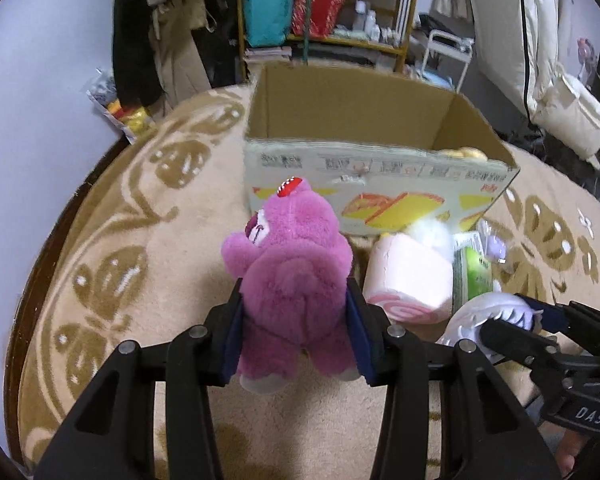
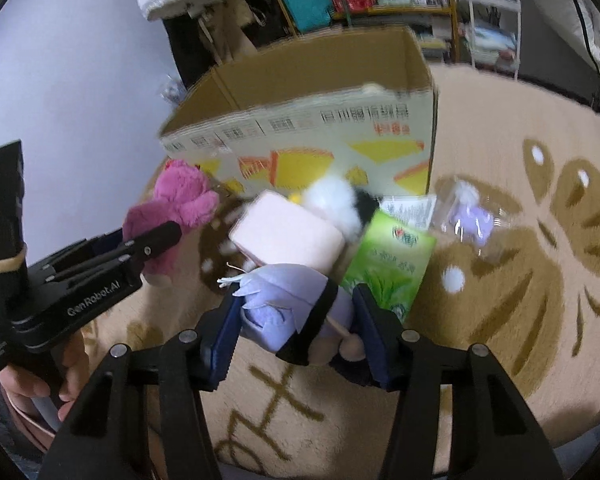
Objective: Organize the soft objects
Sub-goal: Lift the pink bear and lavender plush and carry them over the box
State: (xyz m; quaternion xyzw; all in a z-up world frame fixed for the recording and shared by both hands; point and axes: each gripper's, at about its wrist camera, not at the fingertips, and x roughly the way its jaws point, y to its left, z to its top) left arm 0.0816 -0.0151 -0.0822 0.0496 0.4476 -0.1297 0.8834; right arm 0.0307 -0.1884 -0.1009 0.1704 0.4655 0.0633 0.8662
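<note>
Before the cardboard box (image 1: 380, 168), the left hand-held gripper (image 1: 296, 300) pinches a pink plush bear (image 1: 288, 280); the right hand-held gripper (image 2: 296, 320) pinches a lavender doll (image 2: 284, 300).

— What is gripped in front of the cardboard box (image 2: 300, 120)?
— A lavender doll (image 2: 288, 308) is clamped by the right gripper (image 2: 296, 324); a pink plush bear (image 2: 172, 216) is pinched by the left gripper (image 2: 140, 248), nearer the box's left corner.

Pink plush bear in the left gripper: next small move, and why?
Probably carry it forward and up over the near rim of the cardboard box. The left gripper is shut on the pink plush bear, already lifted off the rug, and the box stands open-topped right behind it. The right gripper grips a lavender doll alongside, so keep them apart.
</note>
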